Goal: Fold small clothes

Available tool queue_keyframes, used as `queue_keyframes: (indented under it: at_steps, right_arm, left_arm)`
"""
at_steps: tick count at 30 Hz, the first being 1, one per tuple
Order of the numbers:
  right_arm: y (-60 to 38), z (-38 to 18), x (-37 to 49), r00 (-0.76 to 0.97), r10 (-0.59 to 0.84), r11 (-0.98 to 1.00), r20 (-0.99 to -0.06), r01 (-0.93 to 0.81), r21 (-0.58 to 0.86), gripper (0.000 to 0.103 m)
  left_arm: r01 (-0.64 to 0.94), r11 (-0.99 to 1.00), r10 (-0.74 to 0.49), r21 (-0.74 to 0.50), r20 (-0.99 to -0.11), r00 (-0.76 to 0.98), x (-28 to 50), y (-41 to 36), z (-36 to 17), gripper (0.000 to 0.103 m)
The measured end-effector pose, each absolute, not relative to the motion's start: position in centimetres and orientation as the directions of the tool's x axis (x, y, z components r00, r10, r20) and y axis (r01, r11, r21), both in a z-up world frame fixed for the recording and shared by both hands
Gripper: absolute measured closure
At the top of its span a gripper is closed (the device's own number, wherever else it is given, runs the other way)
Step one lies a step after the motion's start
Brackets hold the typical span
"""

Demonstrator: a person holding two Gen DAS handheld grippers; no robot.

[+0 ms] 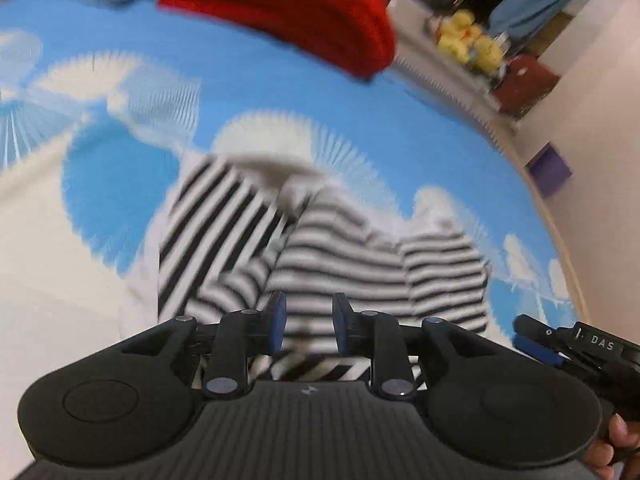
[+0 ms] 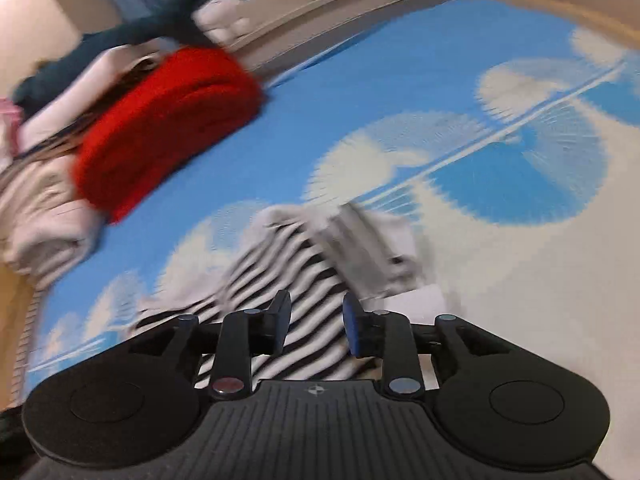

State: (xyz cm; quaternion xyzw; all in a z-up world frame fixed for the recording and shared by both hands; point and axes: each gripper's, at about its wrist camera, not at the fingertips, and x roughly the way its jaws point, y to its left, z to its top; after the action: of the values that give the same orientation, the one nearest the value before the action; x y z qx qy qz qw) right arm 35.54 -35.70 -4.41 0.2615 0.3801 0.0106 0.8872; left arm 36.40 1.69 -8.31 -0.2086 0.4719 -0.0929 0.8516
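A black-and-white striped small garment (image 1: 320, 248) lies crumpled on a blue sheet with white clouds (image 1: 248, 88). My left gripper (image 1: 309, 326) is open and empty, just above the garment's near edge. In the right wrist view the same striped garment (image 2: 288, 276) lies ahead, partly folded over with its pale inside showing. My right gripper (image 2: 316, 324) is open and empty above its near part. The right gripper's tip also shows at the right edge of the left wrist view (image 1: 536, 340). Both views are blurred by motion.
A folded red garment (image 1: 288, 8) lies at the far side, also in the right wrist view (image 2: 164, 128), beside a pile of pale folded clothes (image 2: 44, 200). Yellow plush toys (image 1: 468, 40) sit on a shelf beyond the bed edge. A dark plush (image 2: 140, 28) lies behind the pile.
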Motion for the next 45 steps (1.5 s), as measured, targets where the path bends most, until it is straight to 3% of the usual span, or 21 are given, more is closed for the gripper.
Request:
queue_keyframes:
  at_steps: [2, 4, 8, 11, 13, 15, 18, 23, 27, 30, 40, 45]
  right_arm:
    - [-35.8, -7.0, 36.6, 0.615, 0.297, 0.826, -0.731, 0.218, 0.519, 0.073]
    - [-36.1, -10.3, 37.0, 0.469, 0.279, 0.825, -0.838, 0.329, 0.459, 0.076]
    - [-36.4, -10.4, 37.1, 0.496, 0.278, 0.823, -0.823, 0.319, 0.47, 0.075]
    - [-36.4, -10.7, 36.8, 0.484, 0.255, 0.864, -0.837, 0.275, 0.422, 0.075]
    - [-37.0, -10.3, 35.4, 0.482, 0.266, 0.843, -0.835, 0.303, 0.444, 0.078]
    - [-37.9, -7.3, 32.8, 0.558, 0.243, 0.832, -0.793, 0.301, 0.466, 0.075]
    - [-39.0, -1.5, 27.7, 0.706, 0.189, 0.871, -0.682, 0.201, 0.449, 0.073]
    - [-42.7, 3.6, 17.5, 0.838, 0.144, 0.9, -0.526, 0.11, 0.421, 0.067]
    - [-44.4, 1.0, 12.0, 0.85, 0.118, 0.906, -0.514, 0.119, 0.405, 0.065]
    - [-44.1, -2.7, 10.4, 0.762, 0.012, 0.913, -0.647, 0.256, 0.318, 0.065]
    - [-45.5, -7.3, 10.2, 0.649, 0.126, 0.838, -0.75, 0.335, 0.431, 0.063]
    - [-43.9, -9.8, 10.1, 0.579, 0.152, 0.835, -0.801, 0.359, 0.417, 0.061]
  left_arm:
    - [-0.091, 0.927, -0.289, -0.364, -0.847, 0.446, 37.1, 1.8, -10.7, 0.085]
    - [-0.122, 0.925, -0.275, -0.359, -0.857, 0.437, 36.9, 2.6, -11.3, 0.091]
    - [-0.007, 0.937, -0.295, -0.35, -0.8, 0.522, 35.8, 1.9, -9.2, 0.09]
    - [0.008, 0.949, -0.291, -0.315, -0.865, 0.408, 35.5, 1.7, -12.2, 0.091]
    - [-0.003, 0.951, -0.278, -0.309, -0.859, 0.43, 34.2, 2.3, -9.6, 0.091]
    - [0.066, 0.95, -0.291, -0.305, -0.787, 0.544, 31.7, 3.1, -4.7, 0.081]
    - [0.132, 0.949, -0.302, -0.286, -0.707, 0.64, 27.3, 4.4, 1.6, 0.079]
    - [0.162, 0.951, -0.295, -0.265, -0.606, 0.739, 17.5, 7.0, 5.9, 0.067]
    - [0.121, 0.944, -0.294, -0.306, -0.619, 0.728, 10.6, 8.5, 4.1, 0.067]
    - [0.03, 0.957, -0.241, -0.29, -0.729, 0.641, 7.5, 9.1, -0.2, 0.07]
    - [-0.121, 0.899, -0.321, -0.42, -0.823, 0.469, 8.0, 11.6, -5.5, 0.063]
    - [-0.168, 0.89, -0.324, -0.423, -0.848, 0.419, 8.9, 11.6, -8.9, 0.063]
